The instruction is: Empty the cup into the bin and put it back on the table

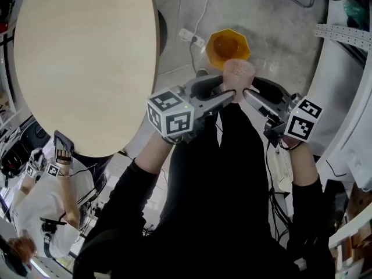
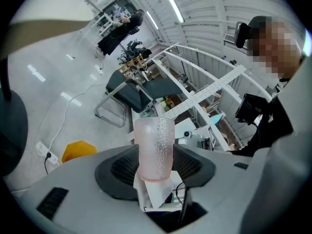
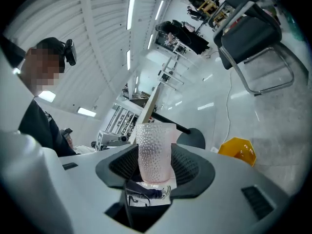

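Note:
A pink, dimpled, see-through cup (image 1: 238,74) hangs upright in the air over the floor, right of the round wooden table (image 1: 87,63). My left gripper (image 1: 228,96) reaches it from the left and my right gripper (image 1: 249,96) from the right, each shut on it. In the left gripper view the cup (image 2: 155,147) stands between the dark ribbed pads (image 2: 122,165), which touch its sides. The right gripper view shows the same cup (image 3: 155,152) pressed between its pads (image 3: 189,165). The orange bin (image 1: 228,48) stands open on the floor just beyond the cup; I also see the bin (image 2: 78,151) (image 3: 237,151) from both grippers.
A white power strip (image 1: 192,38) with cables lies on the grey floor next to the bin. A black chair (image 2: 129,99) (image 3: 253,38) stands further off. White shelving (image 1: 349,97) runs along the right. Another person (image 1: 52,196) stands at the lower left.

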Demonstrator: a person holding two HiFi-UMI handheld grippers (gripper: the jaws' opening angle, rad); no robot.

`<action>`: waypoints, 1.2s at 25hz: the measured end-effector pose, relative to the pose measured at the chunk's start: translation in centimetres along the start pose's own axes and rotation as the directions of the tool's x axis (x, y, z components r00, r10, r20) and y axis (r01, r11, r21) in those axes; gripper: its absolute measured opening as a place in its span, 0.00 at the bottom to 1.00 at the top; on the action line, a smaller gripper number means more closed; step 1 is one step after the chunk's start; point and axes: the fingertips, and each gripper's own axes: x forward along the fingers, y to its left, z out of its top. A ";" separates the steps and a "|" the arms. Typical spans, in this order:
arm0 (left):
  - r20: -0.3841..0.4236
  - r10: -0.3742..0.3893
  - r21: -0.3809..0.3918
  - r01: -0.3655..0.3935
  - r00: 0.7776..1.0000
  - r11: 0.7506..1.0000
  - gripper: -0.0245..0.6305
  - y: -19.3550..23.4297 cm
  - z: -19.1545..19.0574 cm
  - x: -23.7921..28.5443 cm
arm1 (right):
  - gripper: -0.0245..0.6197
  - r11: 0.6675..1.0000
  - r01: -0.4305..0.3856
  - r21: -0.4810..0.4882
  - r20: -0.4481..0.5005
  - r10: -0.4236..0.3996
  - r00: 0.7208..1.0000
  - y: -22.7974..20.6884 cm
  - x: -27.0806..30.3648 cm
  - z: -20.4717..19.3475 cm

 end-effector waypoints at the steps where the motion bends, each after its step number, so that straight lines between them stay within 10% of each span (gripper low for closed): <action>1: 0.011 0.002 0.014 -0.002 1.000 1.000 0.38 -0.6 0.8 -0.6 | 0.38 1.000 -0.010 -0.018 -0.001 0.010 1.000 0.9 0.1 0.7; 17: 0.197 0.045 0.272 -0.098 0.979 0.957 0.38 -11.9 10.9 -9.1 | 0.38 0.910 -0.170 -0.379 -0.054 0.161 0.985 16.2 -0.1 9.8; 23: 0.263 0.062 0.425 -0.173 0.963 0.889 0.38 -16.1 14.2 -11.9 | 0.38 0.829 -0.198 -0.524 -0.019 0.221 0.975 21.5 -0.6 12.6; 30: 0.366 0.125 0.574 -0.329 0.922 0.749 0.38 -18.4 15.9 -16.8 | 0.38 0.669 -0.294 -0.683 -0.118 0.296 0.948 26.8 1.6 13.2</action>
